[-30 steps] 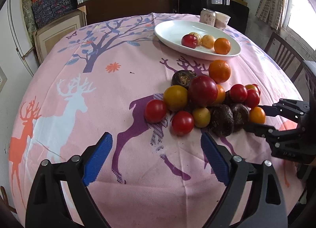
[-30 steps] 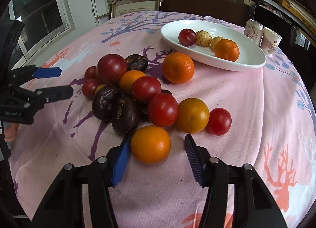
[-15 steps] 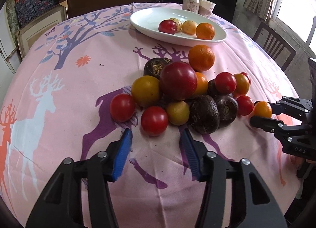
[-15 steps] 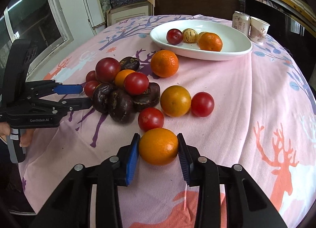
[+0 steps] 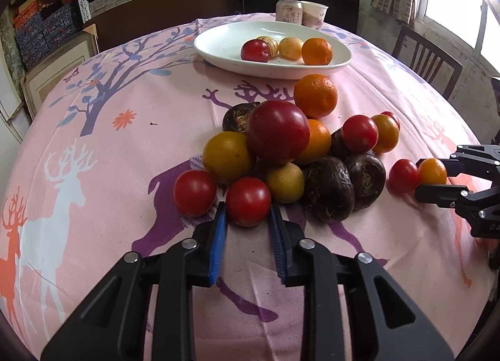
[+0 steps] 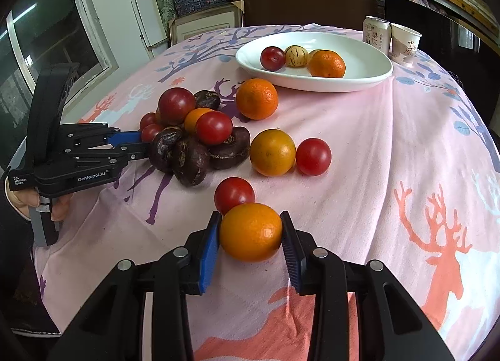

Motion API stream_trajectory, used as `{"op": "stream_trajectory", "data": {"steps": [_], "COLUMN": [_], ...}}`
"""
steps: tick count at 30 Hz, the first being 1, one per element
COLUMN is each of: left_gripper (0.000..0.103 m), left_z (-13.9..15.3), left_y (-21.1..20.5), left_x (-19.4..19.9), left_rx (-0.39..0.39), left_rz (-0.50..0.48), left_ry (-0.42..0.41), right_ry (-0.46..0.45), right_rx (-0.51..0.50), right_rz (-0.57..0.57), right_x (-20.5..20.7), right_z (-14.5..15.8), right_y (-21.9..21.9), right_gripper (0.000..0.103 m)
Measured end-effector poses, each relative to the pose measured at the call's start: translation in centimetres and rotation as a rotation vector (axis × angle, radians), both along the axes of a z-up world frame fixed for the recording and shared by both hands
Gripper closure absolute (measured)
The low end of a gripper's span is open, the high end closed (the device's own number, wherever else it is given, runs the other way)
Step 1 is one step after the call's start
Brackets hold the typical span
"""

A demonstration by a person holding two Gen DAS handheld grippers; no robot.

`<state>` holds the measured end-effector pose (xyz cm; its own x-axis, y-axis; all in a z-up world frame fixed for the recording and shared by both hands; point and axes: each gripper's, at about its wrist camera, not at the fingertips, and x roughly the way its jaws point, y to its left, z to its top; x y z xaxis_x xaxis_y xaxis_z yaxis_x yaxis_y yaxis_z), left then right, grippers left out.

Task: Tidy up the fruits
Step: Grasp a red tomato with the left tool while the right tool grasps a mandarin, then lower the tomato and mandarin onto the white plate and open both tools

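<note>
A pile of red, orange, yellow and dark purple fruits (image 5: 281,155) lies on the pink tablecloth. A white oval plate (image 5: 218,48) at the back holds a red plum, two pale fruits and an orange. My left gripper (image 5: 248,220) is shut on a red tomato (image 5: 248,200) at the pile's near edge. My right gripper (image 6: 251,233) is shut on an orange fruit (image 6: 251,231) beside a red tomato (image 6: 233,194), apart from the pile. The right gripper also shows in the left wrist view (image 5: 437,173), the left one in the right wrist view (image 6: 137,147).
A drink can (image 5: 289,12) and a paper cup (image 5: 314,14) stand behind the plate. A loose orange (image 5: 315,95) lies between plate and pile. A wooden chair (image 5: 425,61) stands at the right. Shelves and boxes line the back wall.
My left gripper moved forward and closed on the red tomato. My right gripper closed on the orange fruit and drew it back from the pile.
</note>
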<state>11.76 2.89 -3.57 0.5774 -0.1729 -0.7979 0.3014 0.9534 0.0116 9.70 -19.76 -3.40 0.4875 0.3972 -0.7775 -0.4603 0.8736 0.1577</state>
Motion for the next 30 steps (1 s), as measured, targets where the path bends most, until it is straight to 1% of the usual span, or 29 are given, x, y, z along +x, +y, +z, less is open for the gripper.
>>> {"op": "stream_trajectory", "data": {"steps": [3,5,7,10,11,16,20,24,27,30], "left_gripper": [0.077,0.073,0.071,0.071,0.076,0.076,0.076,0.076,0.076,0.076], "left_z": [0.0,0.0,-0.1,-0.1,-0.1,0.4,2.8,6.1,8.2,9.2], "left_y": [0.1,0.1,-0.1,-0.2,-0.2,-0.5,-0.8,-1.2,-1.8,-3.4], "left_x": [0.2,0.3,0.5,0.8,0.8,0.0,-1.6,-1.8,-0.1,3.0], "left_rx": [-0.009,-0.007,0.010,0.010,0.002,0.016,0.002,-0.049,-0.102,-0.107], "left_rz": [0.000,-0.002,-0.001,-0.001,-0.008,-0.027,-0.063,-0.068,-0.032,0.024], "left_ry": [0.009,0.010,0.000,-0.001,0.000,-0.004,-0.053,-0.111,-0.141,-0.150], "right_ry": [0.007,0.009,0.008,0.009,0.008,0.002,-0.023,-0.067,-0.118,-0.189], "right_rx": [0.004,0.006,0.006,0.007,0.006,0.017,0.036,0.052,0.069,0.079], "right_rz": [-0.002,-0.005,-0.005,-0.006,-0.006,-0.011,-0.024,-0.025,-0.035,-0.073], "right_x": [-0.1,-0.1,-0.2,-0.2,-0.2,-0.3,-0.3,0.3,1.6,4.0], "right_z": [-0.1,-0.1,-0.1,-0.1,-0.1,0.1,1.1,3.1,5.1,7.0], "right_y": [-0.1,-0.2,-0.2,-0.2,-0.2,-0.5,-1.1,-1.6,-1.7,-1.8], "right_gripper": [0.065,0.065,0.065,0.065,0.065,0.065,0.065,0.065,0.065,0.065]}}
